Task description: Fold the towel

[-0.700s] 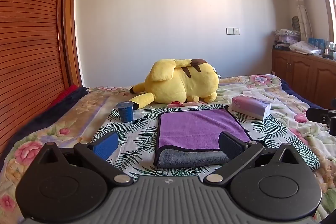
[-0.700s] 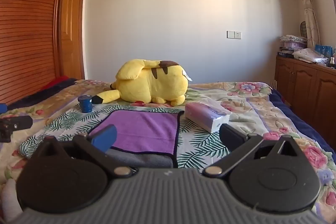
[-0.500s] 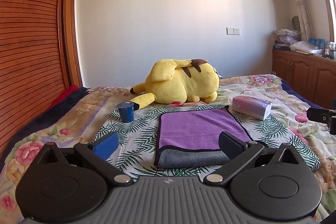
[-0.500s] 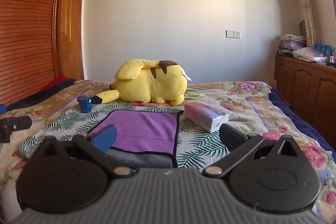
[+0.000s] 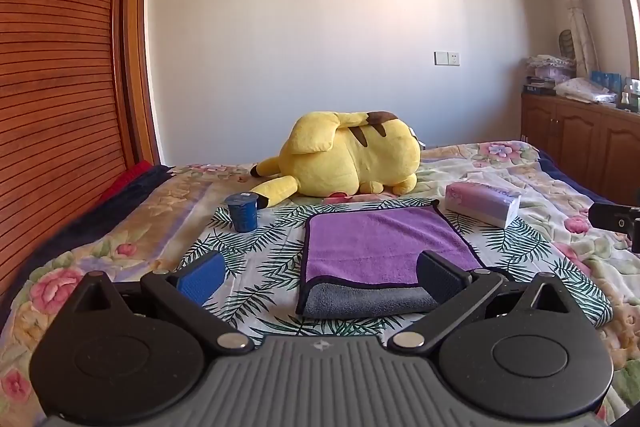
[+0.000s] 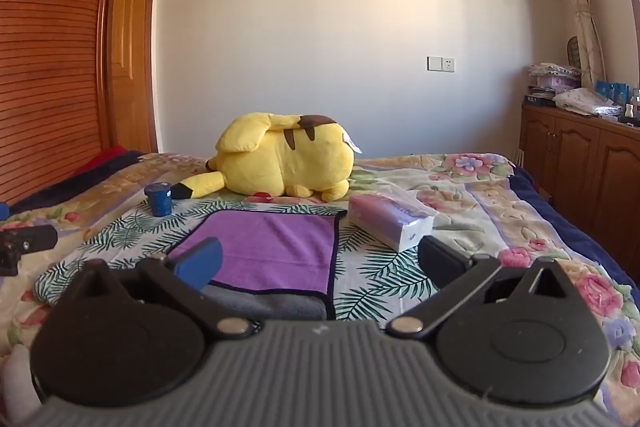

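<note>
A purple towel (image 5: 380, 243) with a dark border lies folded on the bed, its grey underside showing along the near edge (image 5: 368, 301). It also shows in the right wrist view (image 6: 276, 247). My left gripper (image 5: 320, 277) is open and empty, held just short of the towel's near edge. My right gripper (image 6: 320, 261) is open and empty, near the towel's near right corner. The tip of the right gripper shows at the right edge of the left wrist view (image 5: 616, 219), and the left gripper shows at the left edge of the right wrist view (image 6: 24, 245).
A yellow plush toy (image 5: 344, 159) lies behind the towel. A small blue cup (image 5: 241, 213) stands to the towel's left. A tissue pack (image 5: 482, 201) lies to its right. The floral bedspread (image 5: 120, 247) covers the bed. A wooden wardrobe (image 5: 60, 67) stands left, wooden cabinets (image 5: 580, 143) right.
The right gripper has shifted very slightly; the left one is still. The towel has not moved.
</note>
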{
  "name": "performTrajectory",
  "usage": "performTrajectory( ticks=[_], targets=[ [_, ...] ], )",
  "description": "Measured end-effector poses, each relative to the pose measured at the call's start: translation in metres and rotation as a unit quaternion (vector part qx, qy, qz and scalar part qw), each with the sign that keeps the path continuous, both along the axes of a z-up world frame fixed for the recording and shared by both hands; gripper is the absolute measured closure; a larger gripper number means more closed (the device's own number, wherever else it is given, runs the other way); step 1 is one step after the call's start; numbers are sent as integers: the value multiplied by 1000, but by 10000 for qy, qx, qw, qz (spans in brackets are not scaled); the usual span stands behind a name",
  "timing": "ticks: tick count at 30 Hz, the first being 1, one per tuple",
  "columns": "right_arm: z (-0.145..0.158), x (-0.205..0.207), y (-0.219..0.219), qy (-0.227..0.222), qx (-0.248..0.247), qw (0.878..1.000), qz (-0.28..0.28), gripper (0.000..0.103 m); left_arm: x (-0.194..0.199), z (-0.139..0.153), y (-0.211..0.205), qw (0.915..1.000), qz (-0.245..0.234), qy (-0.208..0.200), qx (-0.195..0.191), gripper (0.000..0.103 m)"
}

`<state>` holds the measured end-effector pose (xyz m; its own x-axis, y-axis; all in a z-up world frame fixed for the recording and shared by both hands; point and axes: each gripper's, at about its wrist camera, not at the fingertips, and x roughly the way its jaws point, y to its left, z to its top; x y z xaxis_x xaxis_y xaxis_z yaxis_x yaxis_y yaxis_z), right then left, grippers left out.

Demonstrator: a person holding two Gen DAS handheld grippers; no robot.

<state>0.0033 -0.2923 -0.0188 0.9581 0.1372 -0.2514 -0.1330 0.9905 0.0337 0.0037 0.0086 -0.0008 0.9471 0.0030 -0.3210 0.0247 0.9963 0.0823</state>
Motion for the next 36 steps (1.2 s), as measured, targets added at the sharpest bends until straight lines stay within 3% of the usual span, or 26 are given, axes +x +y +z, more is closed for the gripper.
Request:
performTrajectory(
  ticks=[36],
  targets=[
    [-1,3,1,24,23,10000,-3,0,2,0,-1,10000,15,16,34,16]
  ],
)
